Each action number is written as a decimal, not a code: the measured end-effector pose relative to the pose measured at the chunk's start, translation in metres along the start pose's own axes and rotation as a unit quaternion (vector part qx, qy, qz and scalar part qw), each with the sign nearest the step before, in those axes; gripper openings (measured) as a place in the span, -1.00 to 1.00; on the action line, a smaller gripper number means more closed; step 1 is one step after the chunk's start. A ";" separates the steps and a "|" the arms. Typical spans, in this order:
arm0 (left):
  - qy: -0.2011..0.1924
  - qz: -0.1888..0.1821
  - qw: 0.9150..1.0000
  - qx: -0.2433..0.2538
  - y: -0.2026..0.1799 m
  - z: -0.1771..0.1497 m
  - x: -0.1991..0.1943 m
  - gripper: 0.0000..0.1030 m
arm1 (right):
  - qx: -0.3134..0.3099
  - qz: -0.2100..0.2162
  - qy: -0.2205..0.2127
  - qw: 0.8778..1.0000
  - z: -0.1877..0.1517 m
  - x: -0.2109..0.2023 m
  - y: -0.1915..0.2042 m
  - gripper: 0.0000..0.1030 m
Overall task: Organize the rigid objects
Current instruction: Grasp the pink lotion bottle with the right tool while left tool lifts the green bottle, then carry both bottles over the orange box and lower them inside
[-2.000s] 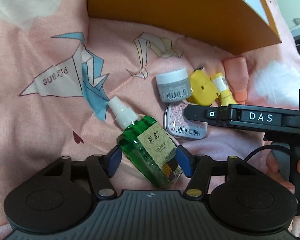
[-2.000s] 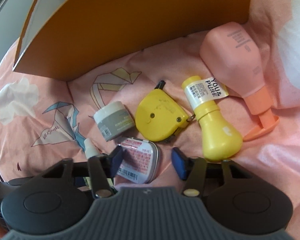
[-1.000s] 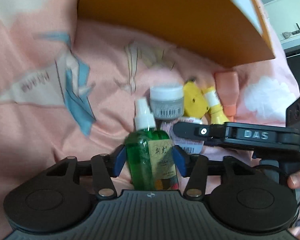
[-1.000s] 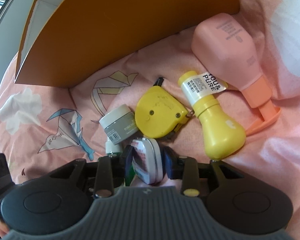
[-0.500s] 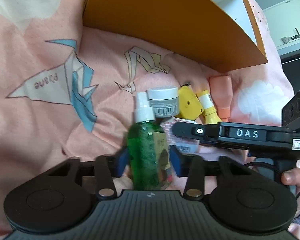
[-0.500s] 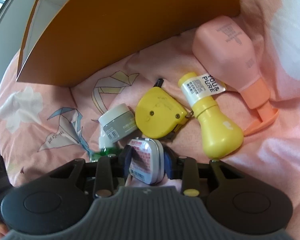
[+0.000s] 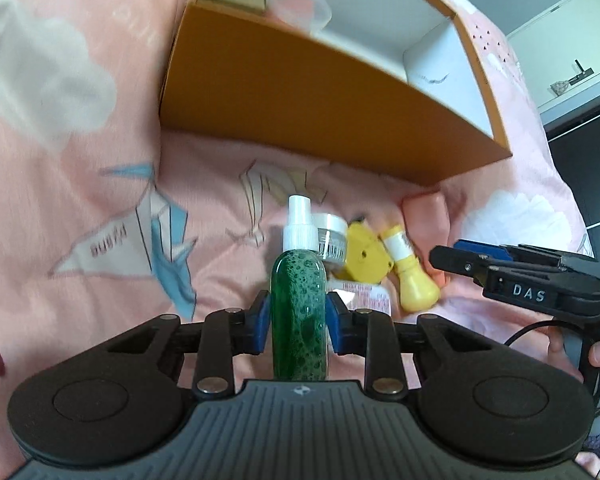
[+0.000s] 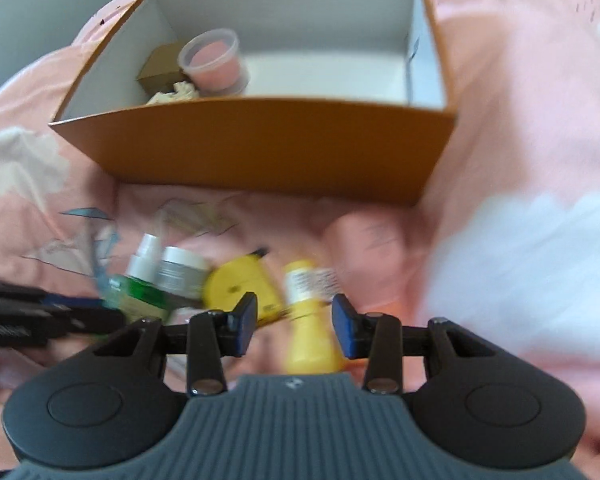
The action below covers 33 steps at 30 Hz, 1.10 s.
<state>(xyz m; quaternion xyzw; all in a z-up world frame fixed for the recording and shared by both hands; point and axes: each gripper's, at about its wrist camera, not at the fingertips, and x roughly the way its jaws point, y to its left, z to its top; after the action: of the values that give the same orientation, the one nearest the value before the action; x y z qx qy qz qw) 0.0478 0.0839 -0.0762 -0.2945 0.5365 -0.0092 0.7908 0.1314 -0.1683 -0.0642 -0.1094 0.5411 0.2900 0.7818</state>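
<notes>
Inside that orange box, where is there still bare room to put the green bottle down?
The orange box is crowded only at its left end, where a clear tub and a small brown carton sit. The white floor from the tub to the right wall looks bare. The left gripper holds the green spray bottle.

Pink bedsheet (image 7: 80,128) all over, printed with white clouds and paper cranes. Off in the far corner, white cabinet (image 7: 568,20) above a dark unit (image 7: 588,160). Soft daylight, bit blurry.
</notes>
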 end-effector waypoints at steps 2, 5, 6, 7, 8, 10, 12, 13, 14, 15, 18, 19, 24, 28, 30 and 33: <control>-0.010 0.004 1.000 0.005 0.001 0.004 -0.004 -0.37 | -0.015 -0.017 -0.008 1.000 0.000 0.000 -0.006 -0.06; -0.024 0.009 1.000 0.012 -0.003 0.011 -0.006 -0.37 | -0.025 -0.029 -0.009 0.999 0.001 0.004 -0.018 0.03; -0.029 0.010 0.999 0.015 -0.004 0.013 -0.007 -0.37 | -0.027 -0.031 -0.008 0.999 0.001 0.008 -0.022 0.03; -0.035 0.011 0.999 0.018 -0.005 0.014 -0.009 -0.37 | -0.026 -0.031 -0.008 0.999 0.001 0.011 -0.026 0.03; -0.041 0.012 0.999 0.022 -0.007 0.015 -0.010 -0.37 | -0.023 -0.033 -0.008 0.999 0.002 0.015 -0.029 0.03; -0.050 0.010 0.998 0.027 -0.009 0.018 -0.014 -0.37 | -0.020 -0.031 -0.010 0.999 0.005 0.022 -0.030 0.03; -0.055 0.009 0.998 0.028 -0.011 0.020 -0.016 -0.37 | -0.010 -0.023 -0.012 1.000 0.008 0.029 -0.034 0.07; -0.056 0.009 0.998 0.029 -0.012 0.021 -0.017 -0.37 | -0.006 -0.025 -0.012 1.000 0.009 0.032 -0.035 0.07; -0.057 0.009 0.998 0.030 -0.012 0.022 -0.017 -0.37 | -0.004 -0.028 -0.013 1.000 0.010 0.035 -0.036 0.08; -0.058 0.009 0.998 0.031 -0.013 0.023 -0.018 -0.37 | -0.001 -0.028 -0.013 1.000 0.011 0.037 -0.038 0.08; -0.055 0.008 0.998 0.034 -0.014 0.024 -0.019 -0.37 | 0.024 -0.007 -0.012 1.000 0.013 0.046 -0.049 0.05; -0.055 0.008 0.998 0.037 -0.015 0.024 -0.020 -0.37 | 0.032 -0.001 -0.009 0.999 0.013 0.048 -0.051 0.05; -0.060 0.007 0.997 0.048 -0.020 0.024 -0.023 -0.37 | 0.024 -0.005 -0.012 1.000 0.012 0.046 -0.046 0.00; -0.068 0.006 0.996 0.058 -0.025 0.026 -0.028 -0.37 | 0.013 -0.010 -0.030 0.999 0.012 0.028 -0.039 -0.04; -0.070 0.003 0.996 0.062 -0.029 0.028 -0.032 -0.37 | 0.009 -0.007 -0.048 0.999 0.012 0.013 -0.035 -0.06; -0.080 -0.010 0.994 0.078 -0.039 0.031 -0.043 -0.37 | 0.002 -0.008 -0.079 0.997 0.015 -0.014 -0.029 -0.08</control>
<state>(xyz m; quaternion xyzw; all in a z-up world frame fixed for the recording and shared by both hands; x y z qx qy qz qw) 0.0681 0.0803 -0.0140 -0.2371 0.4665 -0.0354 0.8514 0.1561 -0.1897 -0.0500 -0.0886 0.4775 0.2905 0.8245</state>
